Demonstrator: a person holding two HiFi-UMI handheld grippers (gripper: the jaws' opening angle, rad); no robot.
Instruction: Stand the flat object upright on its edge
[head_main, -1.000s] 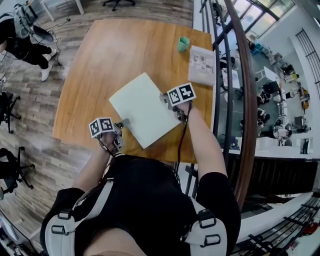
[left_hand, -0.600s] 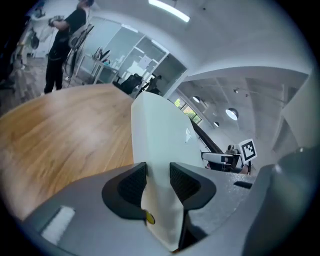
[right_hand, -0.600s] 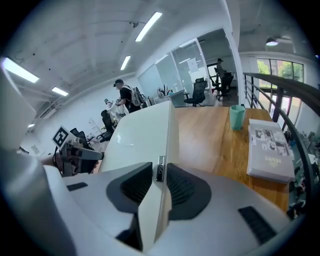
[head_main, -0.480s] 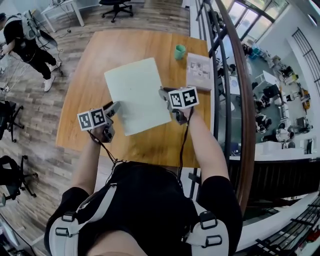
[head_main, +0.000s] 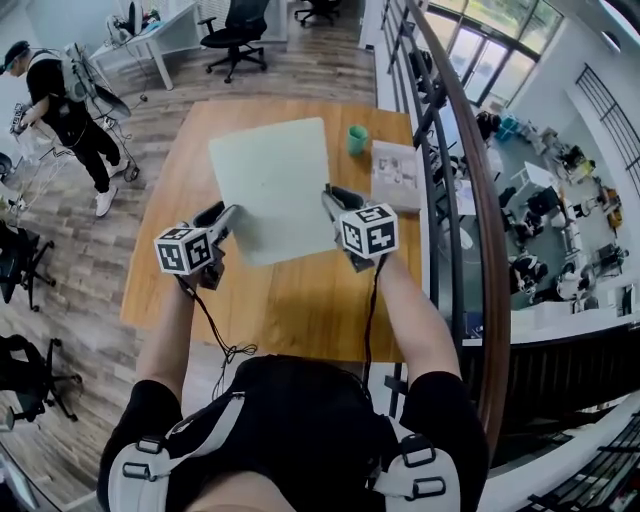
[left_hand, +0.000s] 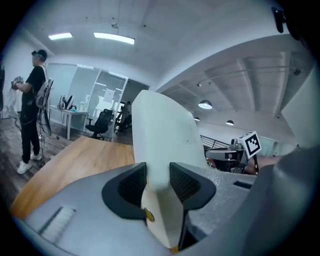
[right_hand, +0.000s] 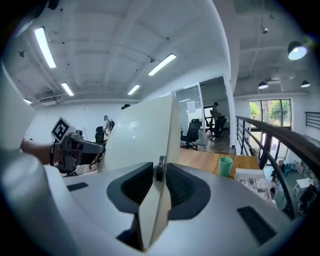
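A thin pale-green flat board (head_main: 270, 185) is held up in the air over the wooden table (head_main: 300, 300), tilted with its far edge raised. My left gripper (head_main: 225, 215) clamps the board's left edge and my right gripper (head_main: 335, 200) clamps its right edge. In the left gripper view the board (left_hand: 165, 135) rises between the dark pads of the left gripper (left_hand: 157, 182). In the right gripper view the board (right_hand: 142, 135) stands edge-on between the pads of the right gripper (right_hand: 159, 182), whose jaws have just been closing onto it.
A green cup (head_main: 357, 140) and a printed booklet (head_main: 397, 175) sit at the table's far right. A railing (head_main: 450, 150) runs along the right side. A person (head_main: 70, 110) stands at the far left, with an office chair (head_main: 235, 30) beyond the table.
Both grippers have risen with the board. It has come up off the table, moved farther out, and turned from a diagonal lie to square with the table.
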